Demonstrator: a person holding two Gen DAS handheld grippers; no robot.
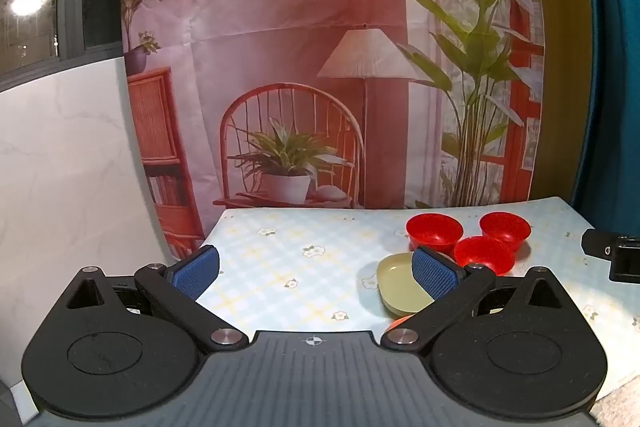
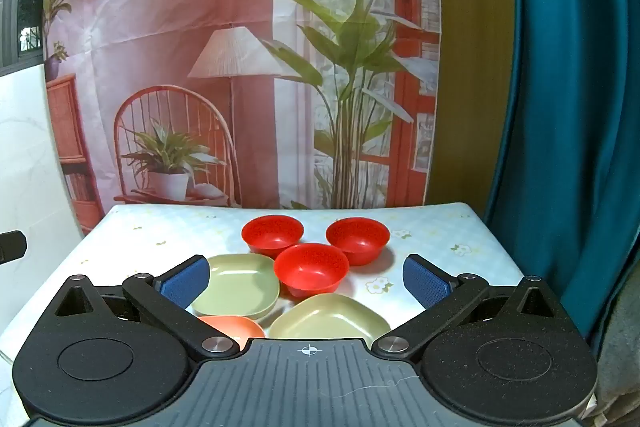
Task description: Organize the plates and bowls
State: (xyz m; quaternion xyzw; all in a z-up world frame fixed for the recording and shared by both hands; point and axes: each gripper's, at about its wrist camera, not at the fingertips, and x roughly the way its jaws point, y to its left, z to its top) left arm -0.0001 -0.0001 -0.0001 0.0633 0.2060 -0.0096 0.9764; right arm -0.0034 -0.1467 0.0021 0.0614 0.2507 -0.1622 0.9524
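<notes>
Two hand-held grippers hover above a table point(image 2: 440, 223) covered with a pale checked cloth printed with small flowers. The left gripper point(image 1: 316, 267) stands with its jaws spread wide and nothing between them but bare cloth; its blue pads point(image 1: 196, 273) touch no dish. The right gripper point(image 2: 306, 281) is likewise fully spread and holds nothing, though the dishes lie in view between its fingers.

Three red bowls form a tight triangle toward the far edge of the table: the left bowl point(image 2: 272, 235) and the right bowl point(image 2: 357, 239) sit side by side, apart from each other, and the front bowl point(image 2: 311, 269) sits just before the gap between them. All three are upright.

Nearer the front edge lie three shallow square plates. The left green plate point(image 2: 236, 285) sits just beside the front bowl; the near green plate point(image 2: 330, 317) lies in front of that bowl. An orange plate point(image 2: 232, 327), partly hidden by the gripper body, rests before the left green plate; whether they touch cannot be told.

A printed backdrop point(image 2: 200, 67) hangs behind the far edge, with a teal curtain point(image 2: 560, 107) at the right.
</notes>
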